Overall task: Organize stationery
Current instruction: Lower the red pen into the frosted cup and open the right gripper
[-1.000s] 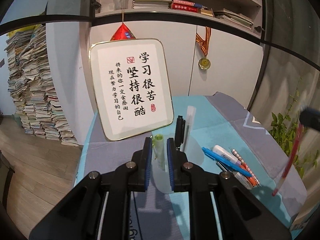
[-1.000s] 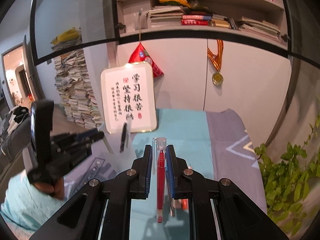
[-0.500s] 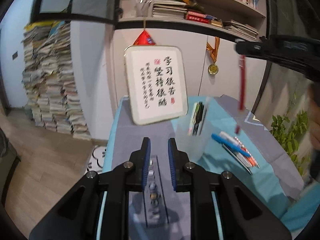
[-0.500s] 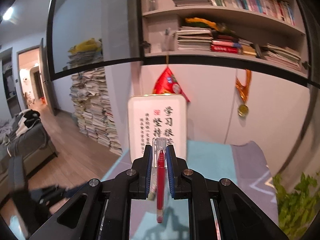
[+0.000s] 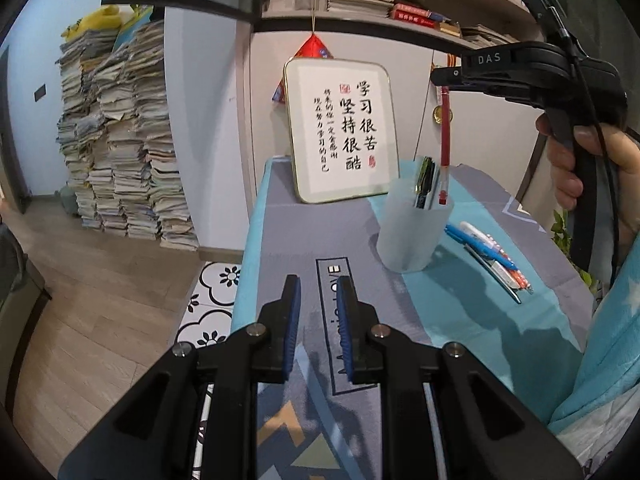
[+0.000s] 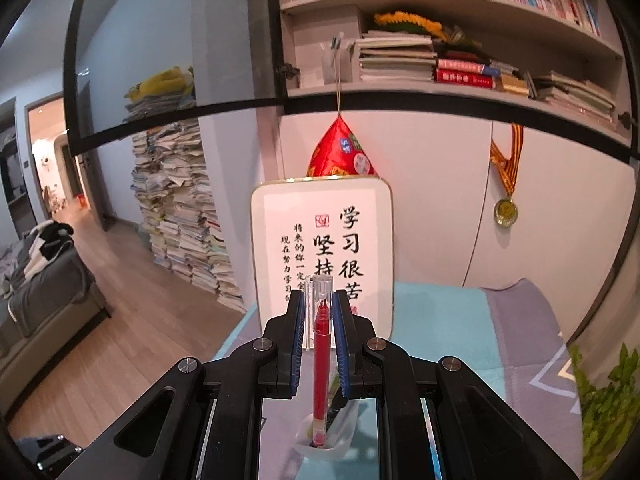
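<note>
A frosted white pen cup (image 5: 412, 232) stands on the cloth-covered table and holds a black pen (image 5: 425, 182). My right gripper (image 6: 318, 312) is shut on a red pen (image 6: 320, 372) and holds it upright over the cup (image 6: 325, 438), its lower end inside the rim. In the left wrist view the red pen (image 5: 444, 140) hangs from the right gripper (image 5: 444, 80) into the cup. My left gripper (image 5: 318, 304) is empty, its fingers a narrow gap apart, low over the table left of the cup. Several loose pens (image 5: 490, 258) lie right of the cup.
A framed calligraphy board (image 5: 342, 132) leans against the wall behind the cup. Stacks of books (image 5: 120, 140) stand on the floor at left. A green plant (image 6: 604, 392) is off the table's right side. The table's left edge (image 5: 250, 240) drops to the floor.
My right gripper has carried the red pen over the cup and lowered its end into it. My left gripper let go of the cup and drew back to the left.
</note>
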